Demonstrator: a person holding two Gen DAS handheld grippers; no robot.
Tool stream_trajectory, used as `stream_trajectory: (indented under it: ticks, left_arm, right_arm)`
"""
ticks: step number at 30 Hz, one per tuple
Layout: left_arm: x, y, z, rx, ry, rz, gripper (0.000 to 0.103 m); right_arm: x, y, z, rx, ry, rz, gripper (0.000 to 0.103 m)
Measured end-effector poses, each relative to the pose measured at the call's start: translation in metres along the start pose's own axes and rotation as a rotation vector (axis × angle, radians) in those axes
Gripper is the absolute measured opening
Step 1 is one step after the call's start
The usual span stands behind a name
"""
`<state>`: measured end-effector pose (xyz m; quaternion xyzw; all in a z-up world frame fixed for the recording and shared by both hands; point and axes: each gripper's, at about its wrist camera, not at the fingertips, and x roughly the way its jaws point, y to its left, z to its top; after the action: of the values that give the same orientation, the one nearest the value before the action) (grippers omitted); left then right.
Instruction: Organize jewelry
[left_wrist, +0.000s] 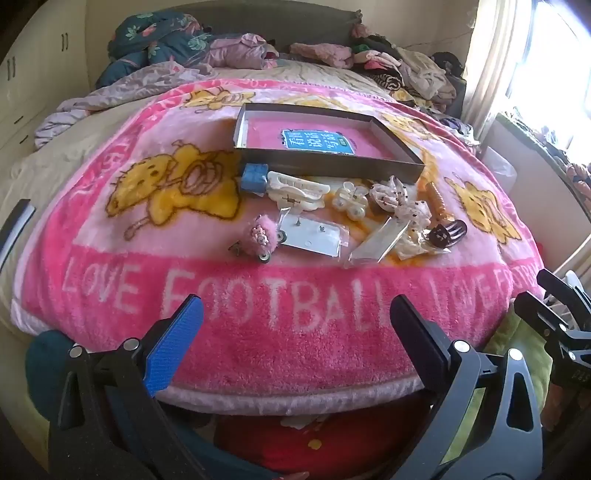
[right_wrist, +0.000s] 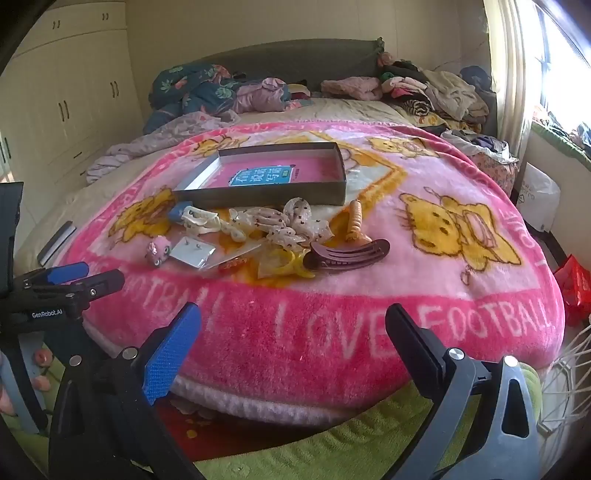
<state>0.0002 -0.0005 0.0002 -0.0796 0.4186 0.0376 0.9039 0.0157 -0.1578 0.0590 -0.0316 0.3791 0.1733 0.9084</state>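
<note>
A shallow grey box (left_wrist: 332, 162) (right_wrist: 258, 194) with a pink floor lies open on a pink blanket. In front of it lie hair clips and jewelry: a blue clip (left_wrist: 254, 177), a cream claw clip (left_wrist: 295, 190) (right_wrist: 199, 219), a pearl clip (left_wrist: 351, 201), a dotted bow (left_wrist: 402, 203) (right_wrist: 291, 221), a fluffy pink clip (left_wrist: 258, 236) (right_wrist: 159, 250), a bagged earring card (left_wrist: 314, 238) (right_wrist: 194, 251), a brown comb clip (left_wrist: 448, 232) (right_wrist: 347, 253) and an orange clip (right_wrist: 356, 219). My left gripper (left_wrist: 295, 325) and right gripper (right_wrist: 293, 332) are open and empty, near the blanket's front edge.
The pink blanket (left_wrist: 295, 325) (right_wrist: 461, 295) covers a bed. Piled clothes and bedding (left_wrist: 221, 48) (right_wrist: 424, 88) lie at its far end. Wardrobes (right_wrist: 66, 103) stand on the left, a window (right_wrist: 561, 66) on the right. A white wire basket (right_wrist: 569, 373) sits low right.
</note>
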Motion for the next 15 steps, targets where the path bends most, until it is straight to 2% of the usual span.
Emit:
stream_trajectory:
  ticks: [15]
  left_arm:
    - [-0.0043, -0.0004, 0.0045, -0.005, 0.003, -0.011, 0.095]
  right_arm:
    - [-0.0015, 0.0016, -0.0005, -0.003, -0.005, -0.006, 0.099]
